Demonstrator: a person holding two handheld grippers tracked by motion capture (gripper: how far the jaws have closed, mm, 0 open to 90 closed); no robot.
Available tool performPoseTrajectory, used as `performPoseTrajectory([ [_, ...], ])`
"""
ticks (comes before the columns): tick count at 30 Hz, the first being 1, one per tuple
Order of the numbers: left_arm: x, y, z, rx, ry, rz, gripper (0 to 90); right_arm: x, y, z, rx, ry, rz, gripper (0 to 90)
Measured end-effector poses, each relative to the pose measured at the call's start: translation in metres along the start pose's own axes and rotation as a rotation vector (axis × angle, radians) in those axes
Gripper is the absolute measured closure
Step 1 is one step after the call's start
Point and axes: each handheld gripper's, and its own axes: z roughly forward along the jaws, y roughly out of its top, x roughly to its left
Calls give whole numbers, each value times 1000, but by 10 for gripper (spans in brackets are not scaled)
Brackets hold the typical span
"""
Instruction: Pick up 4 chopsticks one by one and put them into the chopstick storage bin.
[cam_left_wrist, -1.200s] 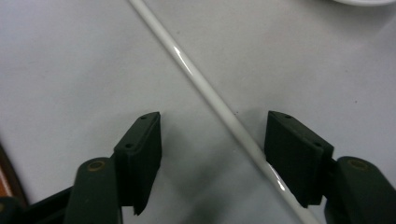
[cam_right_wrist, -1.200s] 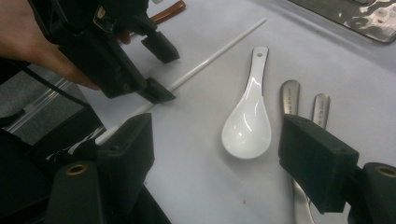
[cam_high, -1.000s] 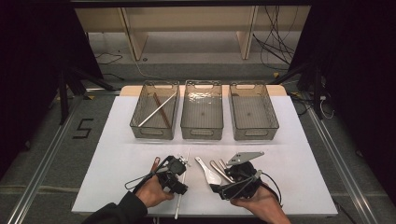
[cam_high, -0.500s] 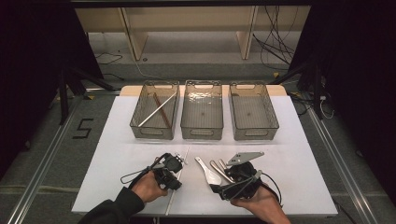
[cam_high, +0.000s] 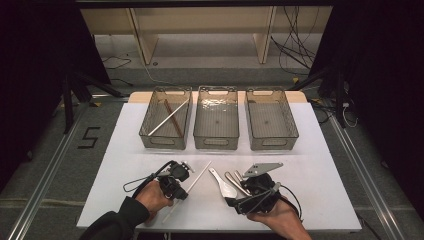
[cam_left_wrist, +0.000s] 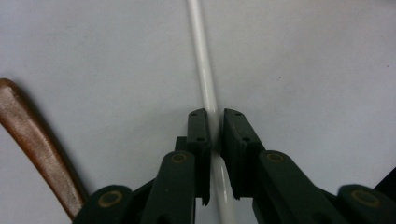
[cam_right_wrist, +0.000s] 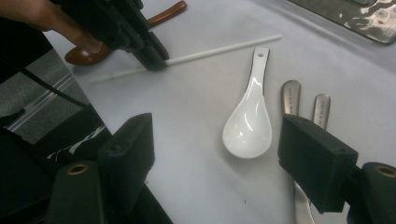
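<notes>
The white chopstick is clamped across its long axis, partway along, by the left gripper's just-closed fingers, lying flat on the table left of the white spoon, over which the right gripper's fingers are held wide and empty.

A white chopstick runs off the top edge of the left gripper view, its lower stretch hidden between the black jaws. A brown wooden spoon is cut by the left edge. Two metal handles vanish behind the right gripper's jaw.
</notes>
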Motion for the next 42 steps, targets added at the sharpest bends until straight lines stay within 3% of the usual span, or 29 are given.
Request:
performPoseTrajectory([
  [11, 3, 1, 0, 4, -14, -23, 838, 0, 0, 1, 2, -2, -2, 279],
  [19, 10, 1, -6, -32, -21, -31, 840, 0, 0, 0, 0, 0, -2, 279],
  [24, 14, 1, -15, -80, -43, -41, 839, -1, 0, 0, 1, 0, -2, 279],
  [30, 16, 2, -31, -128, -46, -20, 839, -1, 0, 0, 1, 1, 1, 279],
  [37, 26, 5, -54, -223, -44, -49, 838, -1, 0, 1, -1, 0, 3, 279],
  [42, 40, 8, -69, -295, -43, -74, 838, -2, 0, 1, -4, -2, 3, 279],
])
